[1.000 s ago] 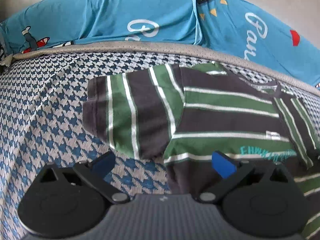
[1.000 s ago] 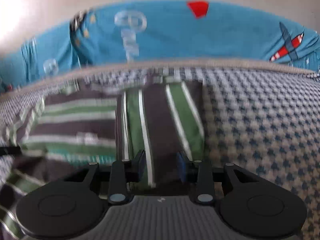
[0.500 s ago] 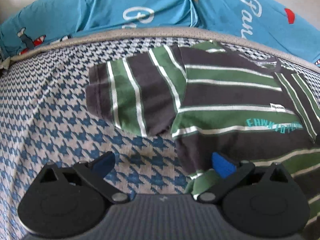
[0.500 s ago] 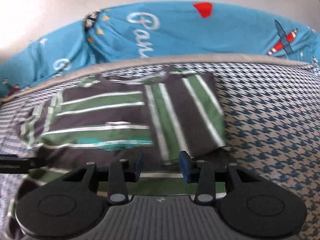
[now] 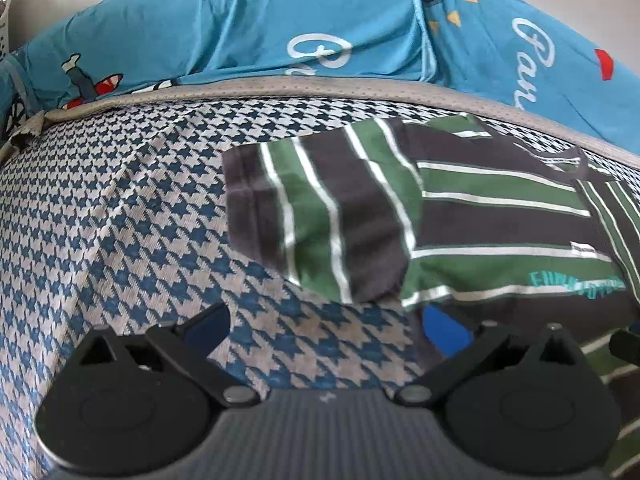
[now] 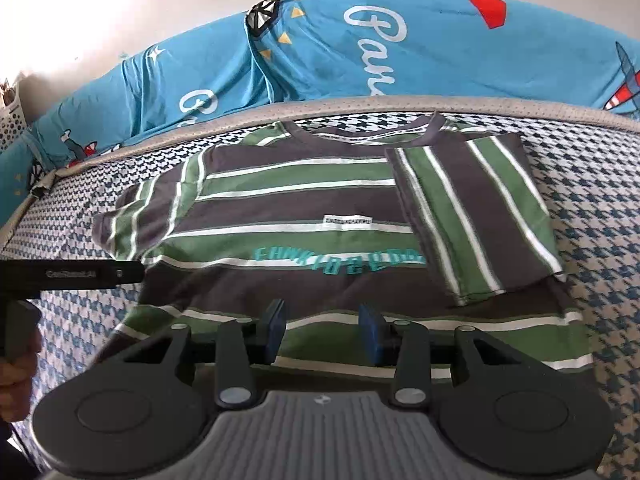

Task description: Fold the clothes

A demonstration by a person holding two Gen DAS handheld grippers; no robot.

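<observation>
Striped shirt [image 6: 304, 208] flat on bed [image 5: 120, 240], right sleeve [image 6: 476, 216] folded in. My left claw [image 5: 324, 320], right claw [image 6: 322, 328] both released, empty. Next: grab left sleeve [image 5: 312, 220], fold inward.

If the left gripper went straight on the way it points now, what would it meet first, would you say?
Probably the spread-out sleeve of the striped shirt, after bare checked bedcover. The left gripper is open; depth is uncertain.

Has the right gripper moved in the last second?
Yes. The right gripper has pulled back from the blue pillows: more of the striped shirt now shows between its open fingers and them.
</observation>
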